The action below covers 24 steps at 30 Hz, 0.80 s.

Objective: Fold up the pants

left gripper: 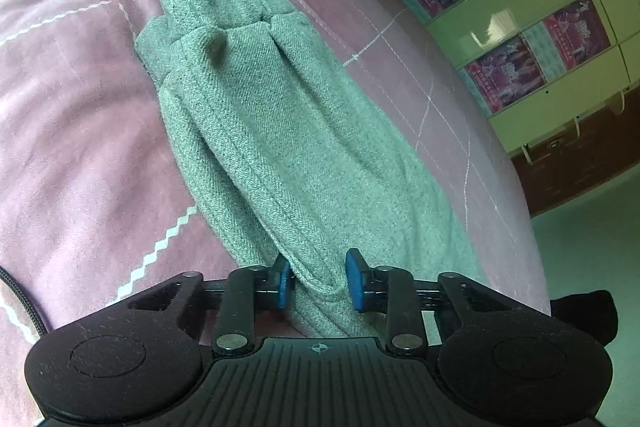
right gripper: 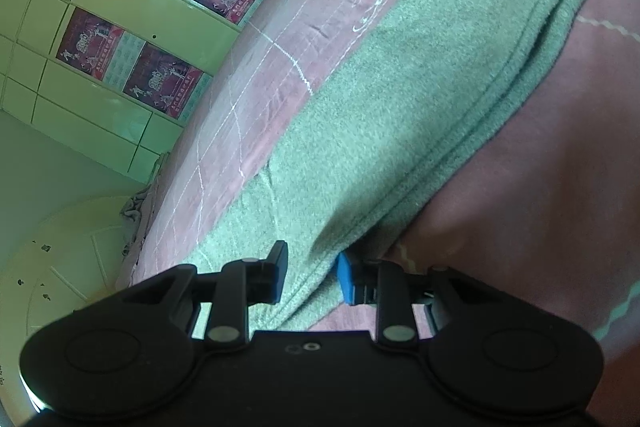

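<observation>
Room: I am working over a bed with a pink quilted cover, beside pale green cupboards carrying red posters.
Pants: the grey-green pants are lying along the bed's outer edge, the side facing the cupboards, already doubled into a long layered strip; the far end is bunching into folds in the left wrist view.
Left gripper: my left gripper is closing down on a ridge of the cloth at the near end, its blue pads touching the fabric on both sides, jaws narrow.
Right gripper: my right gripper is pinching the stacked edge of the pants, jaws narrow with the layers between the pads.
Step in hand: I am judging that I am taking hold of the near end to carry it over toward the far end.
Doing it well: I am making sure both grips are catching every layer, lifting both hands level together, keeping the cloth taut between them, and watching that the strip is not slipping off the bed's edge.
</observation>
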Tool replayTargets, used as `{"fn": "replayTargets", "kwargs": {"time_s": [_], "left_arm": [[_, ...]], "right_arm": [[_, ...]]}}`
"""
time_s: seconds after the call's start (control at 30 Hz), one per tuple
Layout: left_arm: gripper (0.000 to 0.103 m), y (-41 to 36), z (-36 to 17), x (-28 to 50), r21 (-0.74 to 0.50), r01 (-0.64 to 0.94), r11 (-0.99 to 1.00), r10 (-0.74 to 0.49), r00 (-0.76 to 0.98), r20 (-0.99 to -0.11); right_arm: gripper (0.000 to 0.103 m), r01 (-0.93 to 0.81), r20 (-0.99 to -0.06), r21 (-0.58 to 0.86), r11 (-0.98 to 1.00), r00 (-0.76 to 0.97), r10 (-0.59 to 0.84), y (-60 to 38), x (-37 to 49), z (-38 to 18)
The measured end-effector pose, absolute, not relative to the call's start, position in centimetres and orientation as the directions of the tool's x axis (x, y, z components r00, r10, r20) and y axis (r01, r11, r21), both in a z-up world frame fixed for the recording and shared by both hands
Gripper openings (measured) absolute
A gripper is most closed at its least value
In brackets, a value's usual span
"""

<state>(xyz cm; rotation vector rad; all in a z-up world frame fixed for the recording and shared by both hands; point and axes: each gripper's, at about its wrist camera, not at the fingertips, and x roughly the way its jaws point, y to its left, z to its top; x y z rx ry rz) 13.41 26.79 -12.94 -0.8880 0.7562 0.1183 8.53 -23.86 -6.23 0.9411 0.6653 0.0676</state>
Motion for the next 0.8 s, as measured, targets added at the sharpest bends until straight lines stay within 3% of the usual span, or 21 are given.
{"fn": "replayTargets", "kwargs": {"time_s": [0.07,0.2,0.27,0.67,0.73,0.8], "left_arm": [[0.024,27.0,-13.0,13.5,-0.661,-0.388,0.642,-0.211,0.740,-0.639],[0.020,27.6,-12.3,13.1,-0.658,-0.354,0.665,-0.218,0.751,-0.623],[0.019,28.0,-12.2,12.7,-0.662,-0.345,0.666,-0.220,0.757,-0.615],[0.020,27.8,-12.7,12.2,-0.640,-0.345,0.686,-0.214,0.746,-0.631],[0.025,27.2,-11.7,11.7,-0.626,-0.341,0.701,-0.201,0.748,-0.633],[0.026,26.8,-10.7,10.8,-0.625,-0.315,0.714,-0.214,0.752,-0.623]], "right_arm": [[0.025,0.231,-0.501,0.767,0.599,0.798,0.333,-23.9,8.9,-6.3],[0.005,0.250,-0.528,0.741,0.623,0.791,0.311,-23.7,9.3,-6.0],[0.005,0.218,-0.495,0.751,0.624,0.811,0.312,-23.6,8.7,-5.3],[0.005,0.240,-0.527,0.738,0.630,0.789,0.317,-24.0,8.2,-6.7],[0.010,0.250,-0.523,0.742,0.623,0.796,0.304,-24.4,7.8,-6.5],[0.022,0.267,-0.503,0.745,0.611,0.827,0.252,-25.2,6.9,-5.9]]}}
